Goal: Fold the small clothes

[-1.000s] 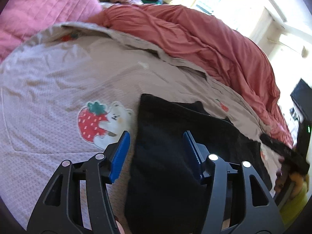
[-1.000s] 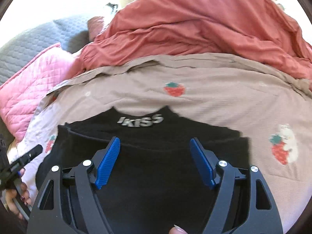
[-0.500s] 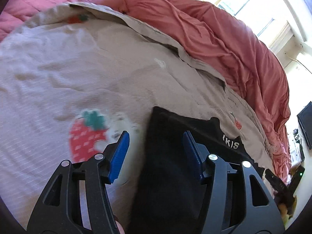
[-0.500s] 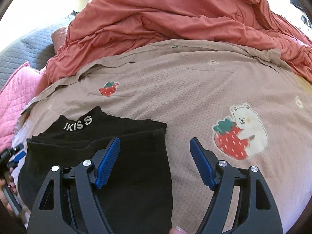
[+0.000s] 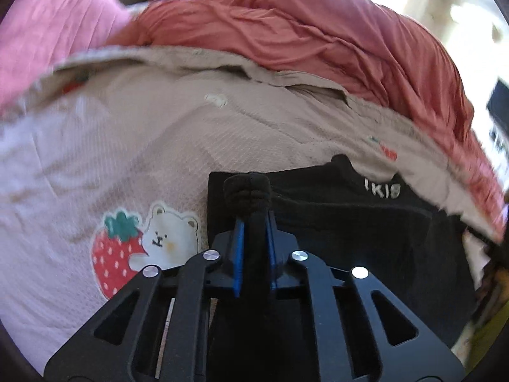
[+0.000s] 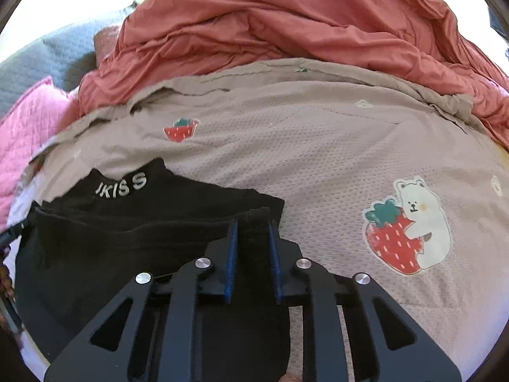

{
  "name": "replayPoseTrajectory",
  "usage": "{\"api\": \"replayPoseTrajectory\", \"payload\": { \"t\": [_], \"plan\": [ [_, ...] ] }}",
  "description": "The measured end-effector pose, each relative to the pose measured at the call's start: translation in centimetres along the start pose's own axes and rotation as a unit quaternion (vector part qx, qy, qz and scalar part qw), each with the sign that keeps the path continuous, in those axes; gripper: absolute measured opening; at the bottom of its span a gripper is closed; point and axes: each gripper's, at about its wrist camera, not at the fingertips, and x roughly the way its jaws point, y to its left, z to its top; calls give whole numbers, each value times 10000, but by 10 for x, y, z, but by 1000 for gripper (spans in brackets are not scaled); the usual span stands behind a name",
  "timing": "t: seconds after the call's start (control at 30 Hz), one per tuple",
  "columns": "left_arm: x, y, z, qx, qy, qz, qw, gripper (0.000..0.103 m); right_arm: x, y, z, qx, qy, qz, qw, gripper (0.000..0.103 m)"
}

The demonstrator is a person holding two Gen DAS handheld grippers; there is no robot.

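Garment under work: black top, small, with white lettering on its collar band, lying on the beige strawberry-print cover of the bed, near the bed's near edge; a rumpled red duvet is heaped along the far side.

Left tongs: closed down tight on a bunched ridge of the black cloth at one side edge of the top; a knob of fabric bulges out past the blue pads. Right tongs: jaws closing, the opposite side edge of the top between them; pads appear to be already on the cloth.

Handling, as a judgement: light, limp knit with no stiffness, so it will sag and drape between the two holds and keep no shape of its own. Not fragile, not slippery; the pile looks faintly fleecy and should grip well. Best holds are the side hems and corners, taken evenly, so the fold line stays straight. Bunching at the left hold may leave a crease.
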Motion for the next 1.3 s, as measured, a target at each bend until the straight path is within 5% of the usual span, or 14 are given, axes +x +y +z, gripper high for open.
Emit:
{"api": "replayPoseTrajectory", "payload": {
  "t": [0.2,0.67,0.77,1.3],
  "plan": [
    [-28,20,15,-507,-647,-624,9947,3,-22,-2,11,49,-497,113,9987,15],
    [12,46,20,-819,-233,-121,9963,5,40,-22,20,981,205,-115,9949,15],
    [25,48,13,-825,31,71,9966,13,48,-23,17,1043,338,-262,9936,16],
    [-33,66,9,-1210,-343,274,9917,33,13,-20,12,611,164,-715,9954,36]
  ]
}}
